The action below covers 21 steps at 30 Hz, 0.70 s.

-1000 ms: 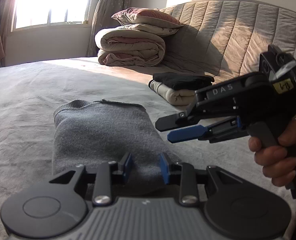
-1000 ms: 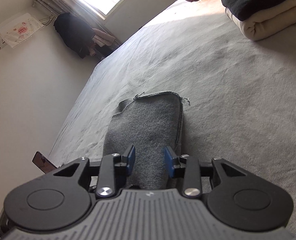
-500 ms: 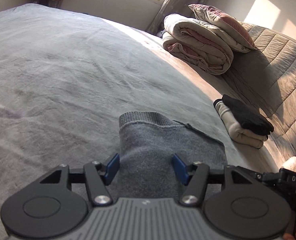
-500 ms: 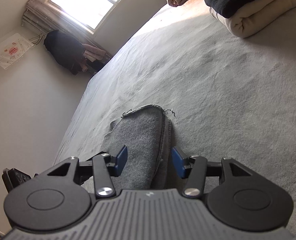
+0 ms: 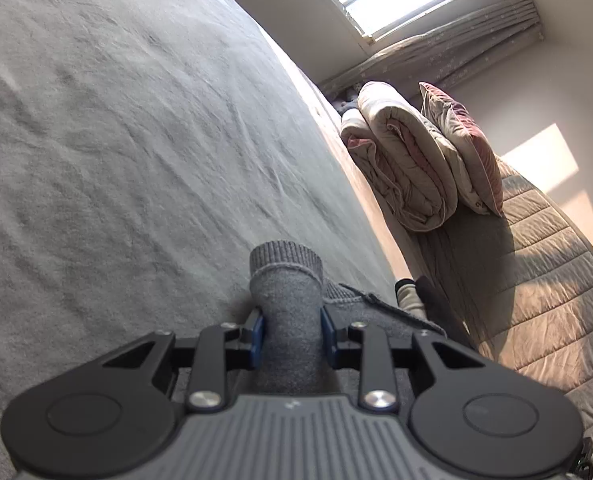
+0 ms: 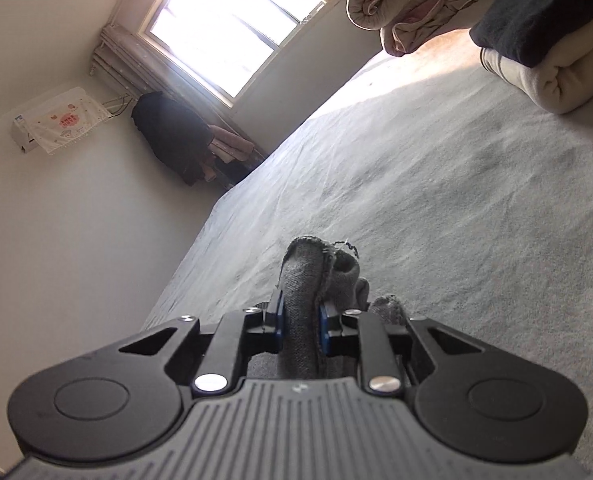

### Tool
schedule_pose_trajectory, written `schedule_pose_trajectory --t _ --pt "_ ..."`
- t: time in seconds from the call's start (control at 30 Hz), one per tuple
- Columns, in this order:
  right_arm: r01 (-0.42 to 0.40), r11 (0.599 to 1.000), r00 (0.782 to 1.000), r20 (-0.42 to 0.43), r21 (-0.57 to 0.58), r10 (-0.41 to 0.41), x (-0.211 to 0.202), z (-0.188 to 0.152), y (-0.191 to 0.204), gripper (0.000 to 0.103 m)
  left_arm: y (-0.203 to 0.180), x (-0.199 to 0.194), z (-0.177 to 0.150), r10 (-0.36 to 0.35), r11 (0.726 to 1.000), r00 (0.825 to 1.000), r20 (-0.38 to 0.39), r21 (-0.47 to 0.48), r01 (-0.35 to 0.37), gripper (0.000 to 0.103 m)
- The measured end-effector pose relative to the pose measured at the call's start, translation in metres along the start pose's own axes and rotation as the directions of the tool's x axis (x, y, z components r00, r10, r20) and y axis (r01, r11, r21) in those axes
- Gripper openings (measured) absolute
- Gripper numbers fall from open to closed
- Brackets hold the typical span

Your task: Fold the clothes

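A folded grey knit garment point(image 5: 286, 300) lies on the grey bedspread point(image 5: 116, 140). My left gripper point(image 5: 288, 338) is shut on one bunched end of it, the ribbed edge sticking out past the blue pads. In the right wrist view my right gripper point(image 6: 301, 320) is shut on another bunched part of the same garment point(image 6: 304, 276), with frayed threads at its tip. Most of the garment is hidden beneath both grippers.
A stack of folded clothes, black on cream point(image 6: 544, 48), lies on the bed to the right; it also shows in the left wrist view point(image 5: 416, 296). A rolled duvet point(image 5: 400, 160) and pillow point(image 5: 464, 148) lean on the quilted headboard point(image 5: 536, 260). The window point(image 6: 224, 28) is behind.
Both grippers have closed from open onto the grey garment, bunching it between their pads. Both views have tilted and the garment ends are raised off the bed.
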State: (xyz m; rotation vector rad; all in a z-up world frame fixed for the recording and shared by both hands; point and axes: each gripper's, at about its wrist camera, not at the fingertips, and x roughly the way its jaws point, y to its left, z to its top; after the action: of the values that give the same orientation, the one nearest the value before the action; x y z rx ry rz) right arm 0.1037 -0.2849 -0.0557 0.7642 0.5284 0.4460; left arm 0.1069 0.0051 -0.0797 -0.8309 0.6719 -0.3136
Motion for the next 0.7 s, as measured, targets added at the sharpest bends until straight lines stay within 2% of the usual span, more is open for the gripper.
schedule_pose_trajectory --t 0.07,0.13,0.23,0.3,0.43,0.57,0.63,0.7 --pt "0.048 0.999 0.998 -0.046 0.0 -0.048 0.009 -0.001 -0.008 0.021 0.0 -0.001 0.001 0.04 0.999 0.999 0.014 0.032 -0.04 0.03" --pt "0.102 0.995 0.992 -0.076 0.009 -0.101 0.015 -0.006 -0.016 0.032 -0.003 0.0 0.002 0.078 0.994 0.997 0.003 0.076 -0.078 0.033" --pt "0.107 0.994 0.992 -0.07 0.009 -0.106 0.01 -0.011 -0.021 0.048 -0.012 -0.005 0.006 0.106 0.985 0.994 0.015 0.136 -0.107 0.038" --pt "0.127 0.992 0.99 -0.066 -0.013 -0.128 0.003 -0.008 -0.014 0.051 -0.023 -0.016 0.006 0.094 0.978 0.995 0.043 0.185 -0.1 0.04" --pt "0.145 0.984 0.988 -0.028 -0.099 -0.149 -0.019 -0.005 0.012 0.051 -0.044 -0.041 0.0 0.049 0.949 0.997 0.062 0.307 -0.066 0.041" --pt "0.129 0.945 0.991 0.0 -0.302 -0.135 -0.042 -0.017 0.05 0.05 -0.061 -0.061 -0.023 0.017 0.892 0.997 0.072 0.449 -0.047 0.041" --pt "0.103 0.921 0.993 -0.014 -0.377 -0.117 -0.05 -0.026 0.062 0.039 -0.066 -0.066 -0.036 0.015 0.859 0.997 0.071 0.51 -0.05 0.039" --pt "0.084 0.895 0.994 -0.029 -0.439 -0.107 -0.056 -0.036 0.071 0.034 -0.068 -0.068 -0.05 0.019 0.824 0.998 0.057 0.565 -0.048 0.039"
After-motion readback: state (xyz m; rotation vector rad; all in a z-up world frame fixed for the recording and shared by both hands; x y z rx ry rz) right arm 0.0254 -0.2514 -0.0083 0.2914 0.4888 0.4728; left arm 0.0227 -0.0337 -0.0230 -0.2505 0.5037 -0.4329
